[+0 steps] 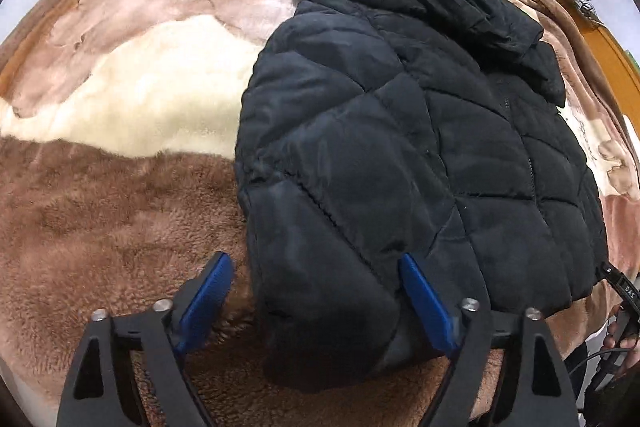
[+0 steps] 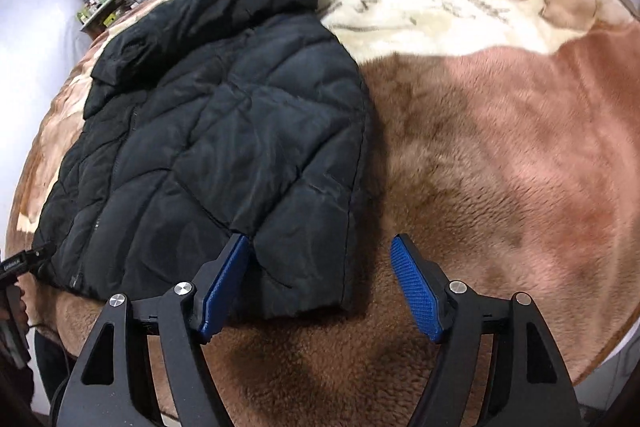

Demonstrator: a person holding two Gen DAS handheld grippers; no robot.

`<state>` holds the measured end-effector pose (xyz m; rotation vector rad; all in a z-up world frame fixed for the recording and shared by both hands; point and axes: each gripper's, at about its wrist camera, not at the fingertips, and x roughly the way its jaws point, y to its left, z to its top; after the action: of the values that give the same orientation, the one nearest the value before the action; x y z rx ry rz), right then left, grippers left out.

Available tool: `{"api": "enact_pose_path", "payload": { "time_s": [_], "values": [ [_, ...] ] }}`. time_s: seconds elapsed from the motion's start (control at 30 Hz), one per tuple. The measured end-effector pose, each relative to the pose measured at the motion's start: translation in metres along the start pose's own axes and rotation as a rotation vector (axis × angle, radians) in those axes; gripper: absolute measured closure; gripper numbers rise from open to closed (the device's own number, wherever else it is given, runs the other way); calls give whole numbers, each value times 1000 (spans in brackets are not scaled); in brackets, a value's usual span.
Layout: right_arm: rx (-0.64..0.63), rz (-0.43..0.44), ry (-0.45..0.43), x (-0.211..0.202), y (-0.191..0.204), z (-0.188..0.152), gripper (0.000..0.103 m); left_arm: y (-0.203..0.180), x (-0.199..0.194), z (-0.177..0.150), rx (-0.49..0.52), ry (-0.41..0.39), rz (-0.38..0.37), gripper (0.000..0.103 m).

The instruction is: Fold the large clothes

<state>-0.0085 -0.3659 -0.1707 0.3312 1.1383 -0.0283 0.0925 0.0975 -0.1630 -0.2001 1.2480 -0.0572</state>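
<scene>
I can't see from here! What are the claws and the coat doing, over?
Left gripper open, straddling sleeve cuff. Right gripper open at black puffer jacket hem corner. Jacket flat on blanket. Nothing blocking.

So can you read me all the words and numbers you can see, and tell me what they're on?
"DAS": white letters on the black gripper handle at the right edge of the left wrist view.
Cursive writing on the cream part of the blanket: too smeared to read.
Label on the other gripper's handle at the left edge of the right wrist view: too blurred to read.
Black jacket: no words visible.
</scene>
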Motion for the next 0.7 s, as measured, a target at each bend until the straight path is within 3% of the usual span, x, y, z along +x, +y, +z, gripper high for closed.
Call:
{"api": "enact_pose_path", "payload": {
  "time_s": [0.03,0.07,0.1,0.27,0.47,0.7],
  "values": [
    [10,6,4,0,1,0,32,-1,0,0,-1,0,-11,35],
    [16,27,5,0,1,0,46,-3,0,1,1,5,-27,46],
    [21,55,6,0,3,-1,63,-5,0,1,1,11,-30,48],
    [5,80,-20,-14,9,-2,81,-13,-20,5,53,-25,-37,74],
    [-42,131,-99,-55,18,0,87,-13,-51,3,40,-81,-108,82],
    [-96,162,-139,-95,28,3,87,-12,-89,-2,69,-118,-168,83]
  ]
}}
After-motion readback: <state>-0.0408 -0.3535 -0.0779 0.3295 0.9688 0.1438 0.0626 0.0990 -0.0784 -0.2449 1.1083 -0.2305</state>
